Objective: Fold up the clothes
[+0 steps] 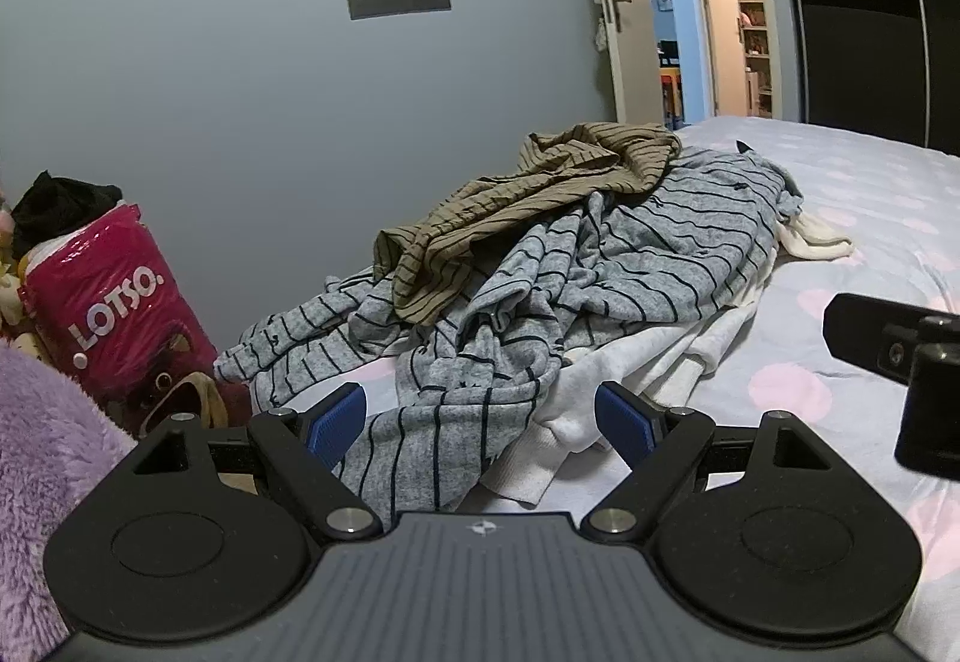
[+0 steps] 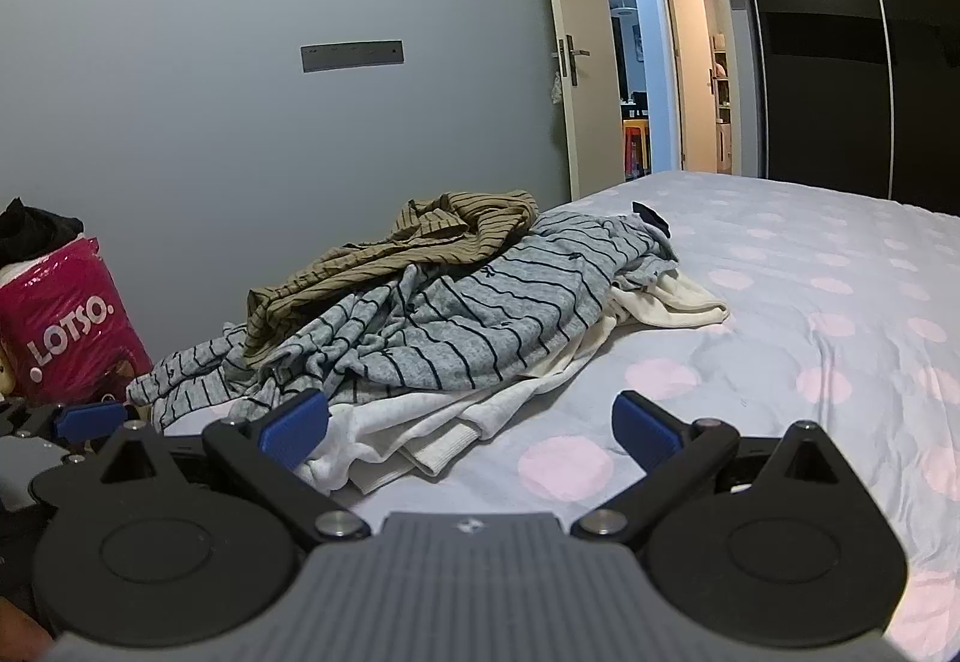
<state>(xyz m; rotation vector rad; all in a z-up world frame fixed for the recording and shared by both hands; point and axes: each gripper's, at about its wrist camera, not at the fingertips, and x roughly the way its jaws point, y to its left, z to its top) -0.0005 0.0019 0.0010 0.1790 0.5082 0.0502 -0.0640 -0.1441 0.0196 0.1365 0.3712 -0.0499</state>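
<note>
Left wrist view: a heap of unfolded clothes (image 1: pixel 540 266) is seen lying on the bed (image 1: pixel 840 218), toward its left edge. A grey striped garment (image 1: pixel 660 254) forms the bulk of the heap, with a sleeve trailing toward the camera; an olive striped shirt (image 1: pixel 528 194) is draped crumpled over its far left part, and a white garment (image 1: pixel 636 380) is spread beneath it, showing at the near and right sides. The left gripper (image 1: pixel 480 419) is held with its jaws spread wide, the blue pads (image 1: pixel 336 422) standing on either side of the grey sleeve and the white hem; no cloth is pinched. The right gripper (image 2: pixel 471 428) is likewise held spread, low over the sheet, with a ribbed white hem and bare pink-dotted sheet between its pads, and nothing is gripped. In the right wrist view the heap is seen ahead and to the left, the left gripper showing at the left edge. A pink bag (image 1: pixel 114 314) marked "LOTSO." is seen off the bed's left side against a plain grey wall (image 1: pixel 270 92). A fluffy lilac fabric (image 1: pixel 42 458) fills the lower left. An open door (image 1: pixel 618 14) and a dark wardrobe (image 1: pixel 870 2) are seen beyond the bed.
</note>
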